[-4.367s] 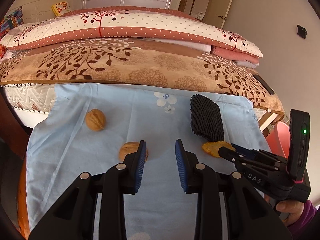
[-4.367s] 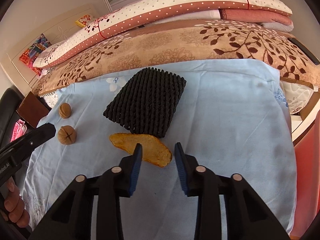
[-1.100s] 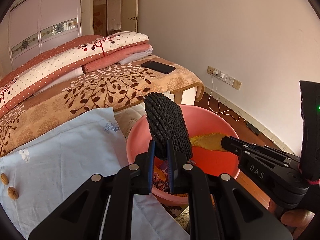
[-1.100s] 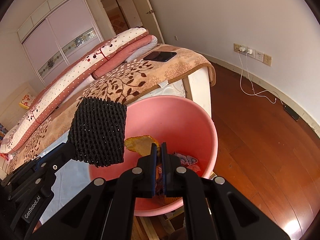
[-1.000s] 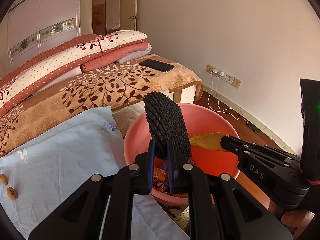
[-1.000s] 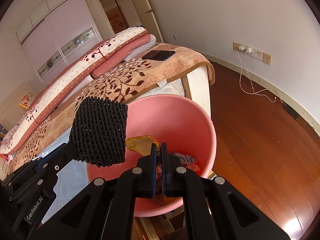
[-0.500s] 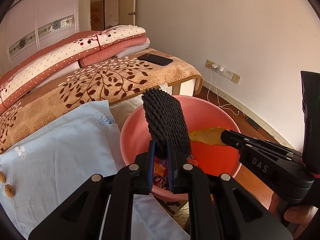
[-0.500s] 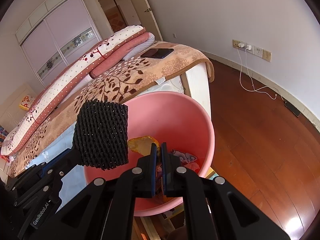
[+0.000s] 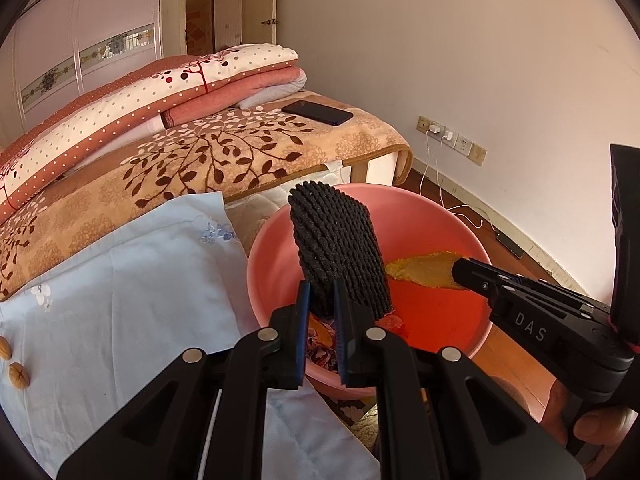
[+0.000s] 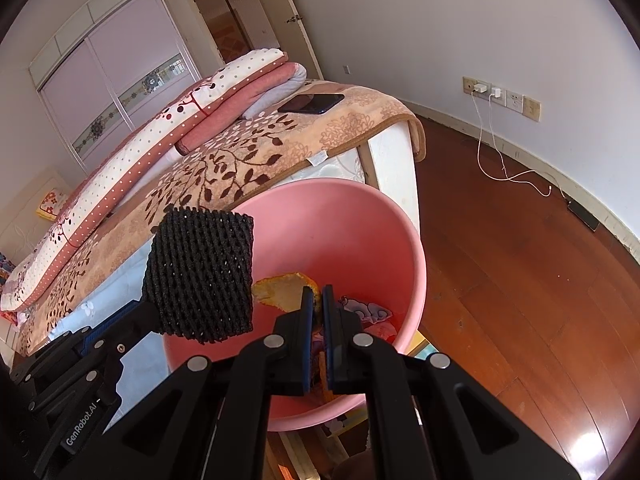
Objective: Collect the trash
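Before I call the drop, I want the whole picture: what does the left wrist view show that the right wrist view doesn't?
Only the left wrist view shows the two walnuts left on the blue cloth.

Only the right wrist view shows the open wooden floor beside the basin.

Both show the left gripper shut on the black foam net, the right gripper shut on the orange peel, both over the pink basin, and the phone on the bed.

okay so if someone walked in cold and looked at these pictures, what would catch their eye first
A black foam net, pinched in the left tool, stands up over the pink basin beside the bed. Next to it the right tool holds a yellow peel over the same basin. Two walnuts lie far left on the blue cloth.
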A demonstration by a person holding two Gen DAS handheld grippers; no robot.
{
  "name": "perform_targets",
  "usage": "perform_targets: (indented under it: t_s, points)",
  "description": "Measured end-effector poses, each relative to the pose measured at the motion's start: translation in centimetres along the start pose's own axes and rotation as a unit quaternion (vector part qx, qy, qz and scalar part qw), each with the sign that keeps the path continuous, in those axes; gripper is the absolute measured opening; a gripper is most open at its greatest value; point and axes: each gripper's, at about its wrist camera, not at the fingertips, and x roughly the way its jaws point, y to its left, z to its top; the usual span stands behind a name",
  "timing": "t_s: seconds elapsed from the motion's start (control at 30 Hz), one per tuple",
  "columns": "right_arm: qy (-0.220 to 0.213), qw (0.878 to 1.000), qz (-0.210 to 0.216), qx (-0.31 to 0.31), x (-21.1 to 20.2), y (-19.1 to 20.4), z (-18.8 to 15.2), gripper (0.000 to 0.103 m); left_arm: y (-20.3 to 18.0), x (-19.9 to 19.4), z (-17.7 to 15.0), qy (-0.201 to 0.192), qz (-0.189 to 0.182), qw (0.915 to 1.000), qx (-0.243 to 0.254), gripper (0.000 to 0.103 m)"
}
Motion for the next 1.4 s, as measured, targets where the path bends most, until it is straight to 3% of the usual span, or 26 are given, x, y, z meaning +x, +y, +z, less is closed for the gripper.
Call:
perform_targets:
  t_s: [0.33,0.4,0.43,0.5,0.57,0.8,1.4]
  points:
    - [-0.001,1.000,-0.001,-0.004,0.2,0.1,-0.1,0.004,0.3,0.1,0.1,0.007,-0.003,1.0000,-0.001,0.012]
    - [0.000,1.000,0.001,-0.003,0.1,0.1,-0.1,0.006,0.4,0.2,0.1,0.012,-0.010,0.9999,-0.006,0.021]
    - [0.000,1.000,0.002,-0.001,0.1,0.1,-0.1,0.008,0.6,0.2,0.2,0.013,-0.014,0.9998,-0.010,0.028]
    - [-0.005,1.000,0.002,-0.001,0.0,0.2,0.0,0.024,0.9,0.0,0.3,0.010,-0.021,0.9996,-0.019,0.033]
    - [-0.012,1.000,0.004,-0.002,-0.3,0.2,0.0,0.034,1.1,-0.3,0.5,0.006,-0.022,0.9995,-0.023,0.033]
    - [-0.019,1.000,0.009,-0.014,-0.8,0.9,0.1,0.040,2.2,-1.1,1.1,-0.005,-0.027,0.9987,-0.043,0.033]
    - [-0.044,0.995,0.051,-0.068,-2.8,6.3,-1.1,0.051,5.8,-4.3,0.1,-0.021,0.005,0.9971,-0.073,0.034]
